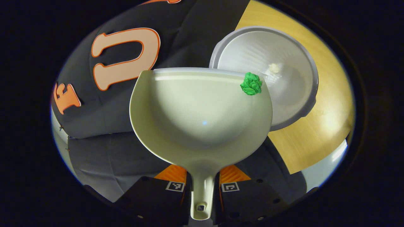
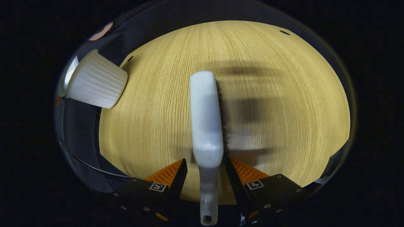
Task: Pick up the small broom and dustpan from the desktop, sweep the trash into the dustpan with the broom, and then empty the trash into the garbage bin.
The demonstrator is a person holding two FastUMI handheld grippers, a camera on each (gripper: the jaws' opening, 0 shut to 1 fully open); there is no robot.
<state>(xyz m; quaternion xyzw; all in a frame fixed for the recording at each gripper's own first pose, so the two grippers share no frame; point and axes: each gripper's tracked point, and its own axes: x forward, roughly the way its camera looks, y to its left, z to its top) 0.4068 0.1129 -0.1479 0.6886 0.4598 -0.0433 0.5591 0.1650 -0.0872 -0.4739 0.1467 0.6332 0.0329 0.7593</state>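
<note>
Gripping the dustpan [image 1: 200, 123] by its handle, the left gripper [image 1: 202, 189] has both fingers pressed on it in the left gripper view. A green crumpled wad [image 1: 251, 84] sits at the dustpan's far lip, just over the garbage bin [image 1: 303, 104], which stands on the wooden desktop [image 1: 325, 126] beyond the dustpan and has a small white scrap [image 1: 274, 67] inside. Seen in the right gripper view, the right gripper [image 2: 208, 176] clamps the small broom [image 2: 205, 119] by its handle above the desktop, bristles to one side.
</note>
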